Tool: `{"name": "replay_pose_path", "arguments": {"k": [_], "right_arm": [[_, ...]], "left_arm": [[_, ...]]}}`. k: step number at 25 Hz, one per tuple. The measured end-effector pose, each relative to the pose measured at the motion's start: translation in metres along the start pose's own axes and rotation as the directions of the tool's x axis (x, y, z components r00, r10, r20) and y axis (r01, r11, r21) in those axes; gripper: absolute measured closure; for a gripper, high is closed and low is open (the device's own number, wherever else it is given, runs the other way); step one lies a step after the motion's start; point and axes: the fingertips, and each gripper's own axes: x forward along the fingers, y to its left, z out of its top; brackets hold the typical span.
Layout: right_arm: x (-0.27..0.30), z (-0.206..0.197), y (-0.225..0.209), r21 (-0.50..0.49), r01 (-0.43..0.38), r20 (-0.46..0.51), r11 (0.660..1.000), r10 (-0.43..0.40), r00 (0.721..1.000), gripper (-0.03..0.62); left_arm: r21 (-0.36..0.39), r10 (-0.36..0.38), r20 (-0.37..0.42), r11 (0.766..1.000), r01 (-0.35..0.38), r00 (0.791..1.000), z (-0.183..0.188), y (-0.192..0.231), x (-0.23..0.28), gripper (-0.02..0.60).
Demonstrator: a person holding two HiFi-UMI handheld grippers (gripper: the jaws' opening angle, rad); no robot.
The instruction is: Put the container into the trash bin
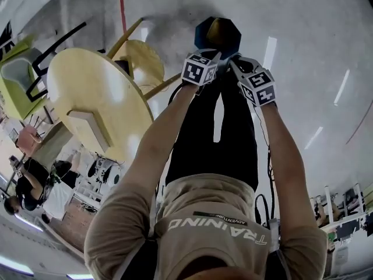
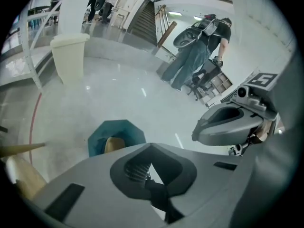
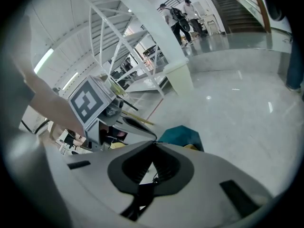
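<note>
The left claw (image 2: 151, 145) and right claw (image 3: 154, 142) hung pinched shut, gripping nothing. Just beyond their tips, the yellow container (image 1: 221, 31) lay inside the bin (image 1: 201, 32), seemingly delivered.

Left gripper (image 1: 213, 58), right gripper (image 1: 237, 63) hover near bin (image 1: 217, 35)

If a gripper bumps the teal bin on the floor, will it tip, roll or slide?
The teal bin is flat-sided and octagonal, so it should not roll. The floor is glossy, so a bump would probably slide it. Only one yellowish item shows inside, so it is likely light.
</note>
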Motion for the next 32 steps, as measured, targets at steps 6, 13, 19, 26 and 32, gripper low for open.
{"name": "replay_pose_path", "arguments": {"k": [6,13,19,26,32], "right_arm": [[-0.068,0.041,0.058,-0.016,-0.009,0.068,1.0,0.01,0.998,0.597],[-0.149,0.08,0.12,-0.059,-0.032,0.117,0.998,0.038,0.992,0.595],[-0.196,0.136,0.161,-0.144,-0.008,0.225,0.99,0.04,0.973,0.595],[-0.262,0.187,0.212,-0.209,0.087,0.366,0.974,-0.005,0.931,0.597],[-0.308,0.23,0.243,-0.259,0.15,0.464,0.954,-0.013,0.886,0.596]], "left_arm": [[0.035,0.01,0.07,0.999,-0.013,0.997,0.022,-0.046,-0.089,0.574],[0.023,0.03,0.19,0.999,-0.035,0.981,0.052,-0.105,-0.193,0.572],[0.048,0.046,0.314,0.997,-0.064,0.948,0.09,-0.124,-0.265,0.574],[0.074,0.066,0.478,0.991,-0.115,0.876,0.122,-0.162,-0.349,0.572],[0.165,0.035,0.616,0.971,-0.172,0.787,0.16,-0.189,-0.429,0.572]]}}
